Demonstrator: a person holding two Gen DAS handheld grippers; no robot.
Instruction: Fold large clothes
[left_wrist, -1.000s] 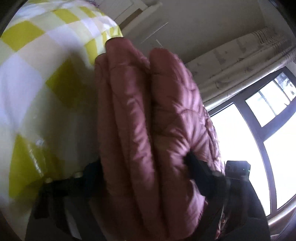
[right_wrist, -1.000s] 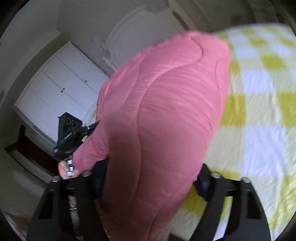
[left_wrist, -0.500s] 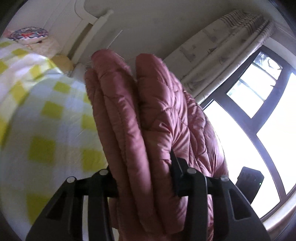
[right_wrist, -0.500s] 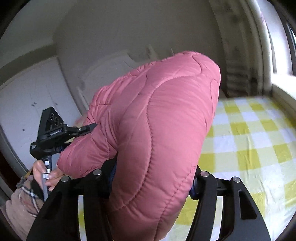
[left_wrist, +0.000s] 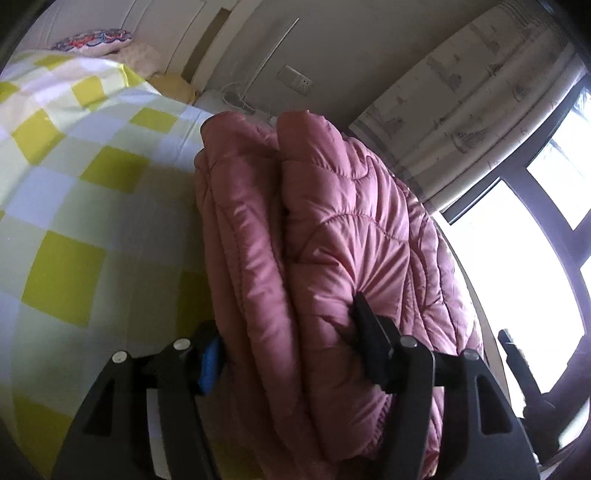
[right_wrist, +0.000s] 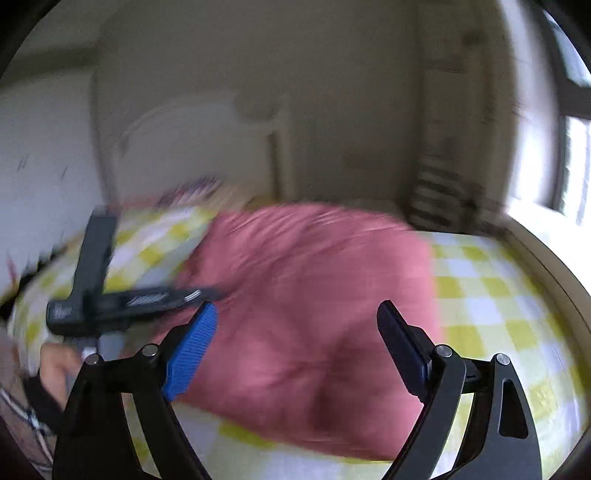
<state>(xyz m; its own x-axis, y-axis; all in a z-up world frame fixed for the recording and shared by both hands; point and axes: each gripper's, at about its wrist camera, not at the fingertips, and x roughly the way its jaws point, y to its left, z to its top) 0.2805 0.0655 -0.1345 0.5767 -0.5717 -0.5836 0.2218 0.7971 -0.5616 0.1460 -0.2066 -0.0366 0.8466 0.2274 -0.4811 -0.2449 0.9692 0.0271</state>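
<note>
The pink quilted jacket (right_wrist: 314, 317) lies folded on the bed (right_wrist: 498, 306), on its yellow-and-white checked cover, with bare checks showing past it toward 3 o'clock and along the near edge at 6 o'clock in the right wrist view.

Right gripper (right_wrist: 295, 354): fingers apart, nothing pressed between them; its jaws have just been opening, and the jacket sits beyond and below the gap, not in it.

Left gripper (left_wrist: 284, 354): its jaws have just been opening too, yet the stacked layers of the jacket (left_wrist: 314, 258) fill the gap and the dark pad at 3 o'clock dents the padding. I judge it clamped on the bundle.

Risk: with one side released and the other side held, any pull by the left gripper would likely drag the stack and spring the puffy layers open. The slick shell would also let layers slide over one another.

Room: the bed edge curves close at 4 o'clock of the right view, with the window wall behind it. A curtain (left_wrist: 461, 99) and window (left_wrist: 524, 258) stand beyond the jacket at 2 o'clock in the left view. Pillows (left_wrist: 92, 38) lie at 11 o'clock. The left gripper's body (right_wrist: 110, 306) crowds the 9 o'clock side
</note>
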